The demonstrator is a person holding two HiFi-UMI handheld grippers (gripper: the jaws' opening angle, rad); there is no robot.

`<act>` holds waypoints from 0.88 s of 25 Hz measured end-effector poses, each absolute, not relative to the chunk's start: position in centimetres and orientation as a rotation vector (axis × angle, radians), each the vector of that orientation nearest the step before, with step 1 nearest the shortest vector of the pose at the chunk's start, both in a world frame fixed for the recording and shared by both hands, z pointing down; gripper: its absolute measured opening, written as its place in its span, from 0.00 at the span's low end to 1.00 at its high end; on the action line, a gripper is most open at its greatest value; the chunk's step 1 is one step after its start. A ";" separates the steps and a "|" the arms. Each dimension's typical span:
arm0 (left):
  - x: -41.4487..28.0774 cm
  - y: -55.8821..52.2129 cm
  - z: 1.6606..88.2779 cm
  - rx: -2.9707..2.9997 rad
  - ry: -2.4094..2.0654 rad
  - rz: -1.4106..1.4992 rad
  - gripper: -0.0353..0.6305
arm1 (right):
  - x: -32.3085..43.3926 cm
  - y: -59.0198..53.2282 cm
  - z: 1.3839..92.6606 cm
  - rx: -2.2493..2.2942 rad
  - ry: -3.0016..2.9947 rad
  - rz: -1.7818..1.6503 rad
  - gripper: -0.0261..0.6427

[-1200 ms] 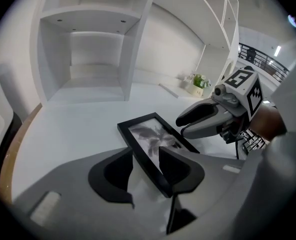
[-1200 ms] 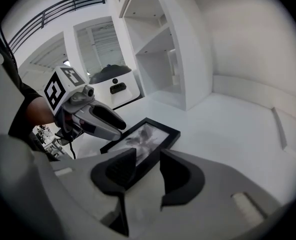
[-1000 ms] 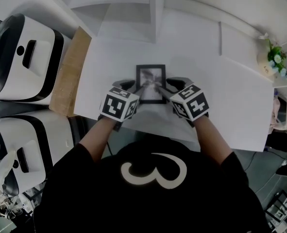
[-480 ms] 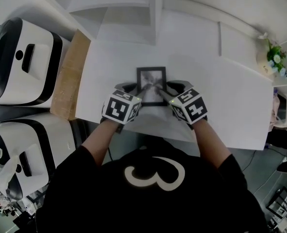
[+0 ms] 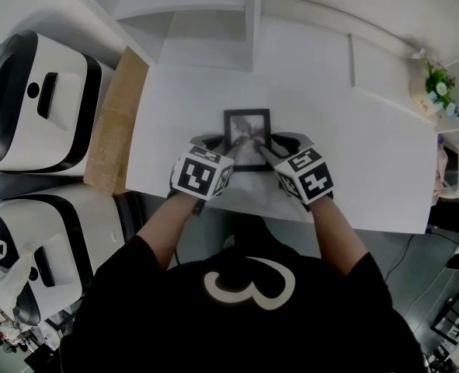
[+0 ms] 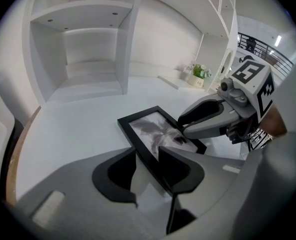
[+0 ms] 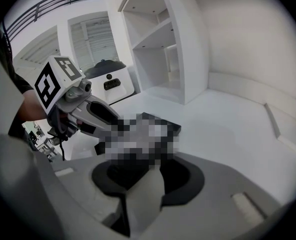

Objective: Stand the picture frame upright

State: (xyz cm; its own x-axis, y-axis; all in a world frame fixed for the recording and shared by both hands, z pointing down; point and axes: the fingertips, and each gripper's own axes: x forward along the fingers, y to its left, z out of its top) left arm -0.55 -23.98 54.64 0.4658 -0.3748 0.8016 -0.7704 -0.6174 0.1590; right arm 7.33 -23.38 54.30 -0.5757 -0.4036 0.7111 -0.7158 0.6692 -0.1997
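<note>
A black picture frame (image 5: 247, 134) with a grey picture lies on the white table (image 5: 353, 154), near its front edge. My left gripper (image 5: 218, 143) is at the frame's left side. In the left gripper view its jaws (image 6: 146, 156) are shut on the frame's (image 6: 150, 129) black left edge. My right gripper (image 5: 269, 148) is at the frame's right side, jaws closing, with the right edge between its fingers (image 6: 198, 115). In the right gripper view a mosaic patch hides the frame and the fingertips of the right gripper (image 7: 137, 170).
Two white machines (image 5: 35, 99) stand left of the table, past a wooden strip (image 5: 116, 115). White shelving (image 5: 198, 14) rises behind the table. A small potted plant (image 5: 439, 88) sits at the far right. The table's front edge runs just below the grippers.
Both grippers have stayed at the frame's two sides. The right gripper's fingers have drawn in a little over the frame's right edge. The frame has not visibly moved on the table.
</note>
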 end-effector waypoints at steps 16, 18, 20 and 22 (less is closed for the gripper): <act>-0.6 -17.6 54.5 2.244 -0.906 1.013 0.27 | 7.4 -16.6 54.2 0.950 -2.211 0.646 0.23; -0.7 -16.8 54.6 2.247 -0.896 1.014 0.27 | 7.3 -15.6 54.2 0.957 -2.209 0.652 0.23; -0.7 -16.0 54.6 2.249 -0.886 1.016 0.27 | 7.3 -14.7 54.3 0.965 -2.208 0.662 0.23; -0.6 -15.2 54.6 2.254 -0.877 1.019 0.27 | 7.4 -13.8 54.3 0.975 -2.203 0.670 0.23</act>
State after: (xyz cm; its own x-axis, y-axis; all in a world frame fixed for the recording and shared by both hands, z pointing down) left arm -0.60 -15.18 54.57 0.5095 -0.3446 0.7885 -0.7283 -0.6607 0.1818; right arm 7.37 -13.80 54.32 -0.5280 -0.4585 0.7148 -0.7790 0.5968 -0.1926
